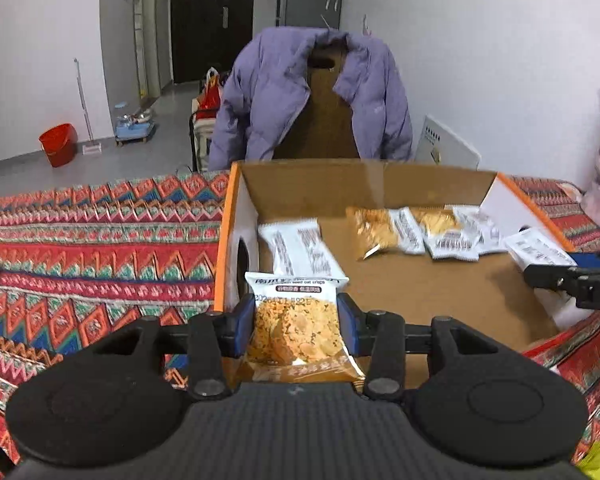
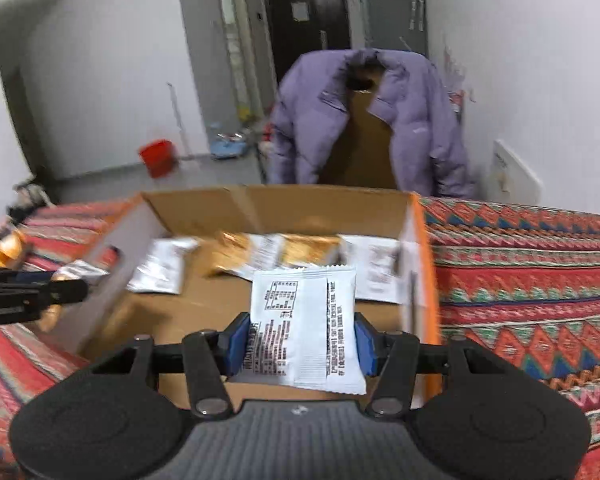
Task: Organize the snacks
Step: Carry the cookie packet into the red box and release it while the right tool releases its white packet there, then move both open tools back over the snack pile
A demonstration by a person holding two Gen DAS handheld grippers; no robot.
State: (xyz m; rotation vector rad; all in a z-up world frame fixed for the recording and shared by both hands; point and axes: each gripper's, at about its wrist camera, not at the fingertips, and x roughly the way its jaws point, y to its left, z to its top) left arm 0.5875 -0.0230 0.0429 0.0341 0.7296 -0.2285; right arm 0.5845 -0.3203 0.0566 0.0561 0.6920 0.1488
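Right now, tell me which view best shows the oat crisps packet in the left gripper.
Left wrist view: the oat crisps packet sits sharp and front-on between the left gripper pads. Right wrist view shows only a blurred golden glimpse behind that gripper.

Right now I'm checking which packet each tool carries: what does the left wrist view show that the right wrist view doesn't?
Left wrist only: the left tool clamps an oat crisps packet, front up.
Right wrist only: the right tool clamps a white snack packet, printed back up.
Both: the cardboard box holding loose packets, and the purple jacket behind.
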